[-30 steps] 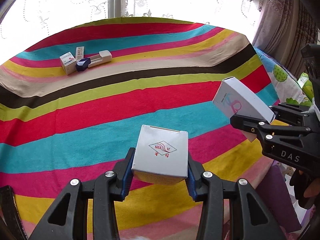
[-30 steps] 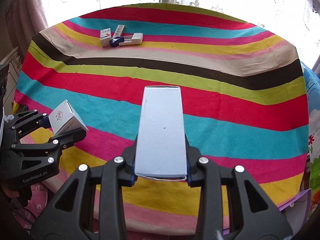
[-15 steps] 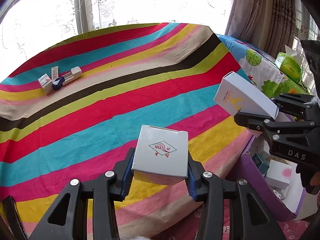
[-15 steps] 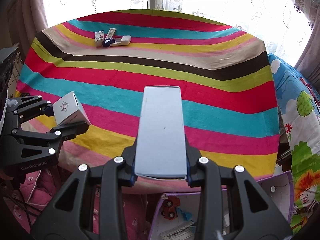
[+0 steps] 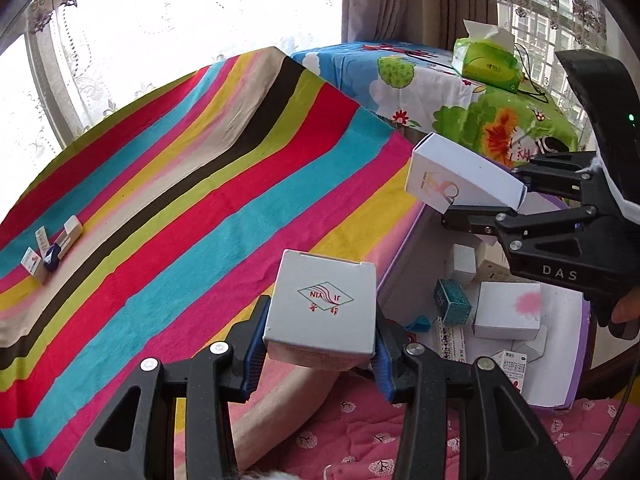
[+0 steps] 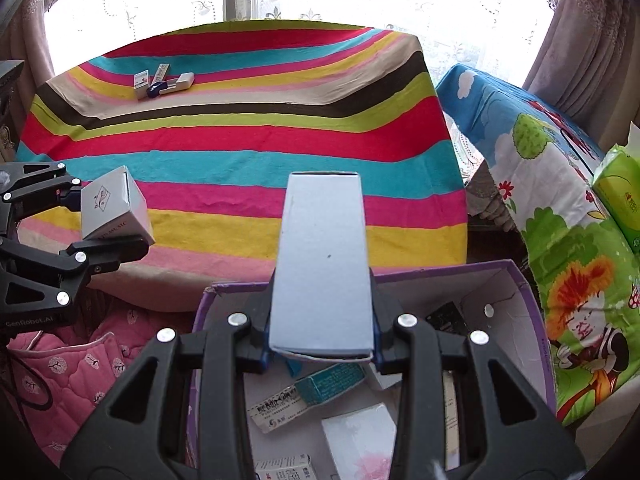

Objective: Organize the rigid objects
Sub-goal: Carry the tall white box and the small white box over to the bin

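Striped cloth (image 6: 248, 140) covered the surface, w/ a few small boxes (image 6: 164, 82) + a dark blue thing left way back at the far edge. Purple bin (image 6: 516, 280) sat just past the near edge, already half full of cartons: teal box (image 5: 452, 302), white box w/ pink blotch (image 5: 508, 310), etc. Green tissue pack (image 5: 486, 58) off on the cartoon-print cloth (image 5: 436, 92). Nothing blocking the bin.

Left tongs (image 5: 320, 334) pinched a squat white box (image 5: 322, 306), red logo face up, held over the near edge beside the bin. Right tongs (image 6: 322, 340) clamped on a long white carton (image 6: 324, 264), long axis pointing straight fwd along the fingers, over the bin.
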`<state>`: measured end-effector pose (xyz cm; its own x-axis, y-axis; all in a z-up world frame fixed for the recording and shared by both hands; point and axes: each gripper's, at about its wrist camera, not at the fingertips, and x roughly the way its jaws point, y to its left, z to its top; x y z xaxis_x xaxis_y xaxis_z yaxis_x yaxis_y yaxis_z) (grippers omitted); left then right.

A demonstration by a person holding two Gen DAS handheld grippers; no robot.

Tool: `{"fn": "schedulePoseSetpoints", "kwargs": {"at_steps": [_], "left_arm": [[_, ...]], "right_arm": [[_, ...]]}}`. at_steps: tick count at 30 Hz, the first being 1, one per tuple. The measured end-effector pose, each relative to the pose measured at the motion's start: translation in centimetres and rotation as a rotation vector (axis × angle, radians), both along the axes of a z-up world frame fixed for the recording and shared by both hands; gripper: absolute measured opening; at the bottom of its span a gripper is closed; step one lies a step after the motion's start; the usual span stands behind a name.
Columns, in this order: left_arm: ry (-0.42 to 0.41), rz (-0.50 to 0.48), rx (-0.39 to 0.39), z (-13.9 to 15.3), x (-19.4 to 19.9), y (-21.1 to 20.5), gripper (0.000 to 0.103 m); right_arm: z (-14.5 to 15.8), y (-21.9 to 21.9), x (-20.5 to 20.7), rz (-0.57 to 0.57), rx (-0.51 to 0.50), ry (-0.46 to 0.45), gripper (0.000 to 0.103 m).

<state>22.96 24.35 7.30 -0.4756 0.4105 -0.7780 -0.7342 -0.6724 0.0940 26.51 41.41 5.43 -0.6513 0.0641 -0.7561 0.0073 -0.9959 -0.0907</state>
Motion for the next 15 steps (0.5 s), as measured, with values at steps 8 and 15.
{"fn": "schedulePoseSetpoints", "kwargs": {"at_steps": [8,15], "left_arm": [[-0.125,-0.194,-0.004,-0.9,1.8,5.1,0.045],[-0.103,-0.36,-0.085,-2.1,5.2,9.3,0.046]], "right_arm": [[0.9,6.0,2.9,-0.159,0.026,0.001,0.039],[-0.1,8.4,4.5,-0.215,0.055,-0.06,0.039]]}}
